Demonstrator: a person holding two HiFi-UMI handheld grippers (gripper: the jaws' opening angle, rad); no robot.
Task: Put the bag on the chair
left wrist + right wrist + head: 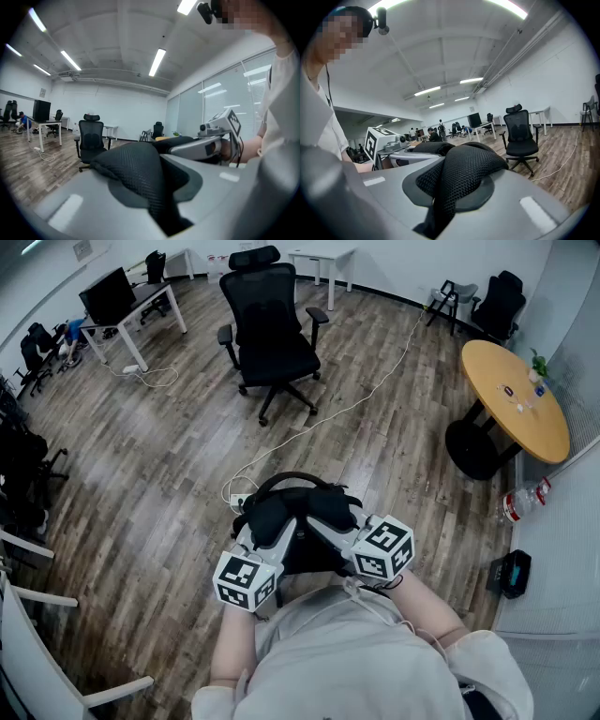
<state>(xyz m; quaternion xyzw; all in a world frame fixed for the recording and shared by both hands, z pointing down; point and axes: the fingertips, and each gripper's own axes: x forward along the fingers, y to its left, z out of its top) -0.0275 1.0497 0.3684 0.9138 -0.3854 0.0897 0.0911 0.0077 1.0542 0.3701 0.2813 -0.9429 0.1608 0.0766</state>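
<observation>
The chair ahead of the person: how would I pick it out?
Start at the open wood floor in the room's middle. The black chair stands there alone, beside a white cable. Unlike the other chairs, it faces the person in the open, tucked at no desk.

Bright, even light from ceiling strip lights [157,61]; fisheye edges darken, close bag [136,173] slightly soft.

Between us and the office chair [272,329] we see open wooden floor [159,484], crossed only by a white cable [323,418] lying flat and ending near a power strip [242,501]. The chair's seat [281,357] lies bare between its armrests. The round table [520,395] stands well off to our right, and the desk [131,301] is far off to our left.
</observation>
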